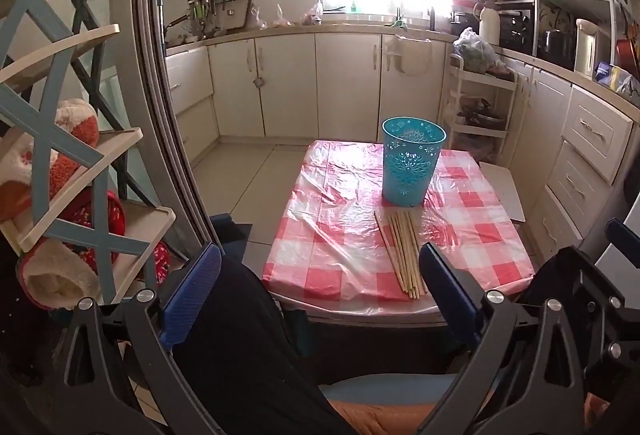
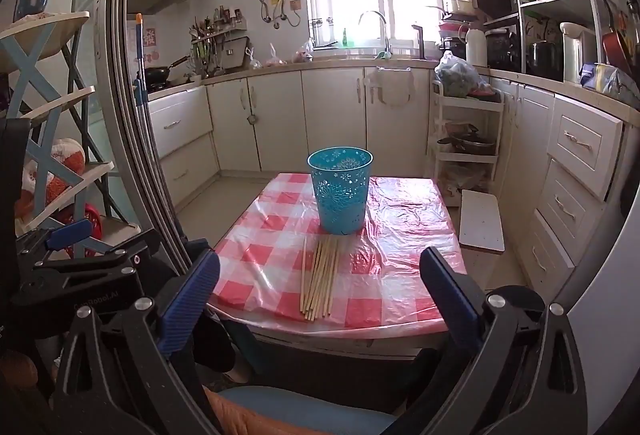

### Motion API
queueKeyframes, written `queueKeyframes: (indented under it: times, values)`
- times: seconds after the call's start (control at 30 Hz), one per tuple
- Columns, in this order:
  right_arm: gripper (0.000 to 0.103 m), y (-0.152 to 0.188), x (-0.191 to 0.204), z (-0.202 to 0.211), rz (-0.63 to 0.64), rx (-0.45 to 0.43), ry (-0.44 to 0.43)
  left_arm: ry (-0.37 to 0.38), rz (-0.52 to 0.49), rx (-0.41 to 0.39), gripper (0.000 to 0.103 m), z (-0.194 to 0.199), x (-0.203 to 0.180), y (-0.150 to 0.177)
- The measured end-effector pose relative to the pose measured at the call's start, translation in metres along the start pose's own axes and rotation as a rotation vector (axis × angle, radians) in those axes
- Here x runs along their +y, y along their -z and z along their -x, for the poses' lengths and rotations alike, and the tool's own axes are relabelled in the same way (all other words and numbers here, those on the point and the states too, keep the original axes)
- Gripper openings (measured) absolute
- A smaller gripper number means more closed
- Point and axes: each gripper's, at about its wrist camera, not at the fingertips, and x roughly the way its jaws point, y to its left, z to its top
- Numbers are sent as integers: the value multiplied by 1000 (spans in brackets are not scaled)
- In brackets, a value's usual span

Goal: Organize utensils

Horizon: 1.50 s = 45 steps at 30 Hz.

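Chopsticks (image 2: 320,277) lie bundled at frame centre on the table (image 2: 404,235), just before the teal cup (image 2: 341,191). Both tongs, left (image 1: 320,295) and right (image 2: 320,299), gape wide and empty. Loose sticks could roll and scatter under a careless pinch.

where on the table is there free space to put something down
The checked cloth lies bare left of the blue holder, from there to the table's left edge. Another bare patch runs right of the chopsticks to the right edge. The crowded strip is the middle, where the chopstick tips reach the holder's base.
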Motion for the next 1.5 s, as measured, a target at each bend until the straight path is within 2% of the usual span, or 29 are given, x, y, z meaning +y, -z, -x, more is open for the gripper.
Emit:
queueKeyframes:
  times: [0.7, 1.5]
  values:
    - [96, -2, 1, 2, -13, 36, -13, -5, 5, 15, 95, 4, 0, 5]
    - [96, 0, 4, 7, -15, 24, -41, -9, 9, 11, 95, 6, 0, 7]
